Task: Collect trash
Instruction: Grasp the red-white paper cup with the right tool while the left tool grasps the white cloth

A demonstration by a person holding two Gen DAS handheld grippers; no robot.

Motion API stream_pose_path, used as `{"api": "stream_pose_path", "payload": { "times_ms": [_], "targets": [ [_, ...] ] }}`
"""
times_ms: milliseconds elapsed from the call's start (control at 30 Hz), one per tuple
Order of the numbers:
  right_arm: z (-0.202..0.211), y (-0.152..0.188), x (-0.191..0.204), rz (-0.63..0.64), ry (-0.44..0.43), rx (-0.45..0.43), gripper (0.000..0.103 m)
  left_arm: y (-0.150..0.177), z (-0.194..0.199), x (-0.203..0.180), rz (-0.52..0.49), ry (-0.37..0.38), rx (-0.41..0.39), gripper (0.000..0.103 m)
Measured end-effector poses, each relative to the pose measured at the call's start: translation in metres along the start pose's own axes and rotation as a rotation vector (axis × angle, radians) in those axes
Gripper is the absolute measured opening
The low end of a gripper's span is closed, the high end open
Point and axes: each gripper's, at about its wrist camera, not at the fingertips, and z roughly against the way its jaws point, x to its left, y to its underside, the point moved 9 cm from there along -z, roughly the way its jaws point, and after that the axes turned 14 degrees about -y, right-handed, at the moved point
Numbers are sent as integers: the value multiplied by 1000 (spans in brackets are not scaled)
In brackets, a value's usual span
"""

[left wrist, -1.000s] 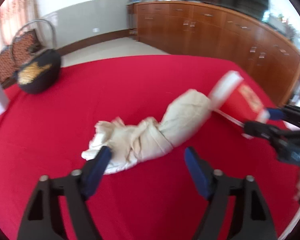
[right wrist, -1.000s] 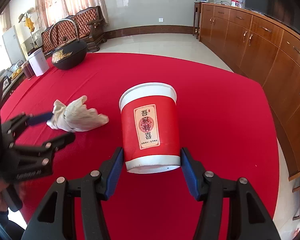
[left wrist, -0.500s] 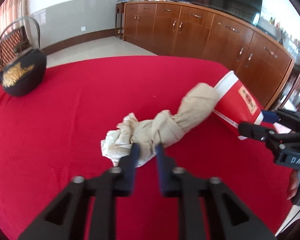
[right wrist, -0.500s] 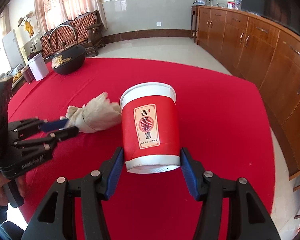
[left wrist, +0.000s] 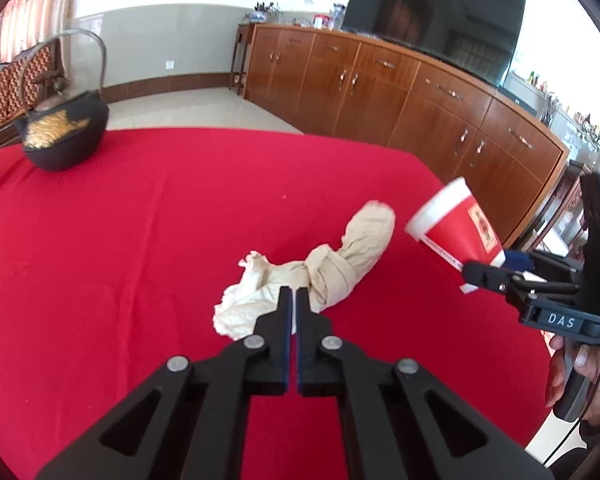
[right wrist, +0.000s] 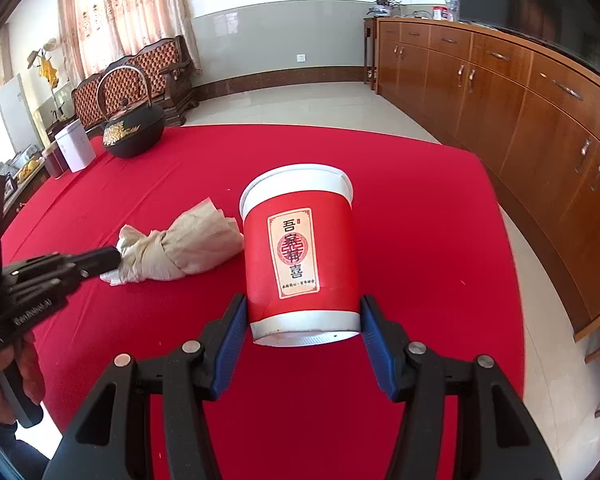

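Left gripper (left wrist: 293,300): jaws clenched on the near, frayed end of the crumpled beige paper wad (left wrist: 332,264). Pinching the loose tail gives thin material to bite, and the bulky twisted end points away, toward the cup. Whether the wad is clear of the red tablecloth (left wrist: 140,240) or rests on it, cannot tell.

Right gripper (right wrist: 302,320): blue pads pressed on both sides of the base of the red paper cup (right wrist: 300,252). Held low, so the white rim and mouth stay unobstructed. In the left wrist view the cup (left wrist: 456,232) is tilted, mouth toward the wad's far end, just beside it, apart.

Judgement: cup serves as the trash bin, angled so the wad can be fed in lengthwise; insertion not yet done.

Black kettle (right wrist: 134,132) at far left, well apart, uninvolved.
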Motion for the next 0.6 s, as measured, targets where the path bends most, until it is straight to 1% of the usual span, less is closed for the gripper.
{"api": "stream_pose_path", "payload": {
  "times_ms": [133, 233, 267, 300, 333, 367, 400, 467, 500, 600],
  "targets": [
    [19, 6, -5, -15, 7, -15, 58, -2, 18, 3, 1, -13, -36, 1],
    [31, 11, -9, -26, 11, -17, 58, 1, 15, 0, -57, -35, -49, 1],
    [34, 12, -10, -27, 10, -17, 58, 2, 15, 0, -79, -49, -63, 4],
    [36, 14, -9, -24, 10, -17, 58, 3, 12, 1, -92, -72, -76, 21],
    [36, 15, -10, -20, 15, -15, 58, 5, 5, 3, -99, -82, -63, 38],
    [35, 16, -11, -22, 16, -12, 58, 7, -1, 4, -94, -81, -38, 73],
    [33, 16, -13, -28, 16, -11, 58, 8, -8, 5, -85, -79, -22, 89],
    [28, 15, -20, -38, 22, -8, 58, 7, -16, 5, -89, -72, -9, 89],
    [25, 14, -23, -44, 24, -5, 58, 6, -23, 2, -92, -60, 15, 89],
    [12, 10, -34, -65, 25, 6, 58, -6, -38, -4, -108, -52, 31, 88]
  ]
}}
